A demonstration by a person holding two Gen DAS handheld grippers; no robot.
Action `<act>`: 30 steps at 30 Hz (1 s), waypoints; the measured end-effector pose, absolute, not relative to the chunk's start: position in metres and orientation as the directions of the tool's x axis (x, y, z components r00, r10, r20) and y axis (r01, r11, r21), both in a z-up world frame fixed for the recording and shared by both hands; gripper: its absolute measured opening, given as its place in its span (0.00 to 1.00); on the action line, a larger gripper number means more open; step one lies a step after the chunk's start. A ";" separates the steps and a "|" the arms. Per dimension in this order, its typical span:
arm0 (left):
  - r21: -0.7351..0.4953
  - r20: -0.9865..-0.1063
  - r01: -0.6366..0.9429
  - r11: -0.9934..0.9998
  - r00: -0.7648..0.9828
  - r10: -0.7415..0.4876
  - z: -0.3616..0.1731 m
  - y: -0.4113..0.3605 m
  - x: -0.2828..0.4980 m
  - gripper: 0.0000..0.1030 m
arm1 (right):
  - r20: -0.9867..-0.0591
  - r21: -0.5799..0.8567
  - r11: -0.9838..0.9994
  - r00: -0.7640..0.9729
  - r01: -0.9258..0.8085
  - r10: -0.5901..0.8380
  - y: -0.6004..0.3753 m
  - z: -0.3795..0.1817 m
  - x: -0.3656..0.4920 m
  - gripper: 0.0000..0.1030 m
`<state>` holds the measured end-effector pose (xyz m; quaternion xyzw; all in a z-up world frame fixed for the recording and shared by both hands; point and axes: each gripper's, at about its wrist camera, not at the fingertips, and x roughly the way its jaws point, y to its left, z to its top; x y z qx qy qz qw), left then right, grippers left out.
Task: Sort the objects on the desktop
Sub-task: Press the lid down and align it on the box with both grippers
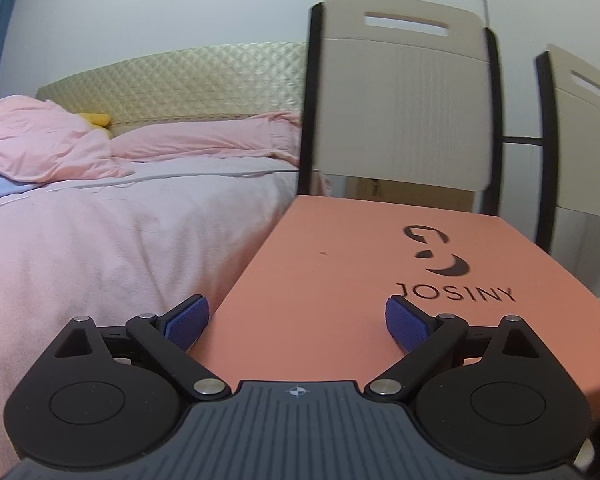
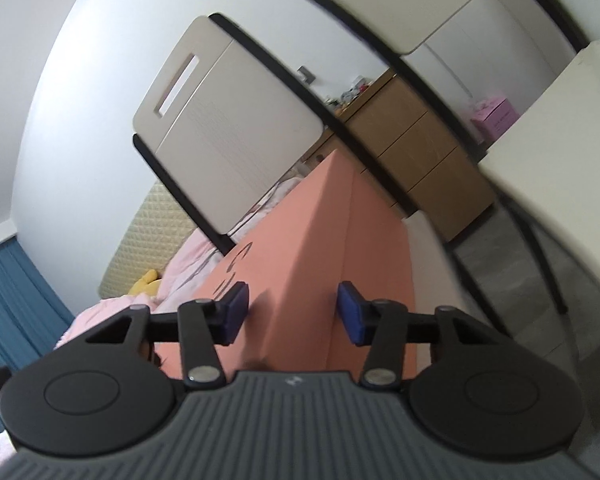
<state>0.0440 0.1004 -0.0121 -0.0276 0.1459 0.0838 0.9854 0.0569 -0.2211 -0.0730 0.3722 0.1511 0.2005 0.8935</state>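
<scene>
A salmon-pink shoe box with a black JOSINY logo on its lid fills the middle of the left wrist view. My left gripper is open, its blue pads spread wide just above the lid's near left corner, holding nothing. In the right wrist view, which is tilted, the same box shows edge-on. My right gripper straddles the box's corner edge, one pad on the lid side and one on the side wall. I cannot tell whether the pads press on the box.
A bed with pink bedding lies left of the box. Two beige chairs with black frames stand behind it. A wooden drawer unit and a white table edge show at the right.
</scene>
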 end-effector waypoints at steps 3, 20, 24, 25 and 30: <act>-0.050 -0.273 -0.147 0.988 0.953 0.128 -0.017 0.097 0.039 0.94 | -0.132 0.713 0.662 0.885 -0.229 0.448 -0.232 -0.070 0.051 0.47; -0.208 -0.248 -0.157 0.965 0.963 0.103 -0.004 0.108 0.041 0.96 | -0.046 0.666 0.699 0.921 -0.261 0.387 -0.229 -0.053 0.042 0.41; -0.187 -0.244 -0.155 0.970 0.964 0.107 0.001 0.105 0.052 0.96 | -0.034 0.673 0.692 0.924 -0.261 0.382 -0.231 -0.050 0.053 0.41; -0.183 -0.247 -0.154 0.971 0.963 0.106 0.002 0.104 0.055 0.96 | -0.036 0.675 0.691 0.923 -0.260 0.382 -0.231 -0.049 0.057 0.41; -0.127 -0.260 -0.151 0.980 0.959 0.114 -0.003 0.100 0.061 0.96 | -0.032 0.684 0.681 0.921 -0.262 0.388 -0.233 -0.050 0.070 0.41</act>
